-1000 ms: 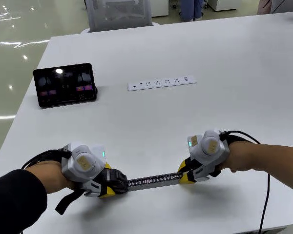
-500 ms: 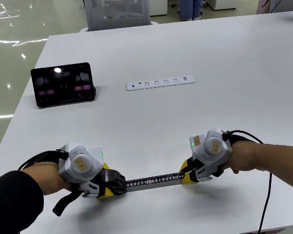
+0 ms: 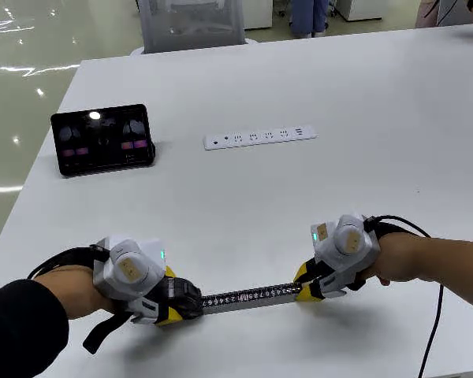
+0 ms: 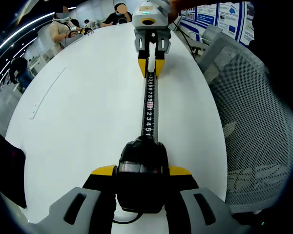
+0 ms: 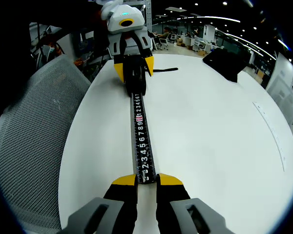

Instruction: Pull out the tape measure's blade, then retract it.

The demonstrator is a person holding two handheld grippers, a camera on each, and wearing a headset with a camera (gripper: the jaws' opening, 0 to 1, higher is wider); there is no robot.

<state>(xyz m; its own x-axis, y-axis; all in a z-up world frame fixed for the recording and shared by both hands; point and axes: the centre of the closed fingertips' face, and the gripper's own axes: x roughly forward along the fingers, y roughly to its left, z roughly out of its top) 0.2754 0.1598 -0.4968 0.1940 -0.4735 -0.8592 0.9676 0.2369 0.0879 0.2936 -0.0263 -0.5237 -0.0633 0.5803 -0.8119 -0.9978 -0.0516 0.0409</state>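
– Right gripper has slid a little more to the right, away from the left gripper. More numbers show on the blade than a second ago.
– Did the whole picture move too?
– A bit, because the head moved. But the gap between the two grippers got wider, so the blade really is longer.
– Who holds what?
– Left gripper is squeezed tight around the black tape measure, at the near left of the white table. At the near right, the other one pinches the very end of the blade between its yellow tips.
– Is the blade up in the air?
– It runs straight between them, low over the table. I can't tell if it touches.
– So is the job done?
– Not yet, I think. Only a short bit is out, so the pulling part looks like it's partway. After that, the blade must go back in.
– What could go wrong?
– If the right gripper lets go fast, the blade may snap back hard. Walking it back slowly seems safer.
– And the other stuff?
– The power strip and the tablet sit far off on the table, out of the way.
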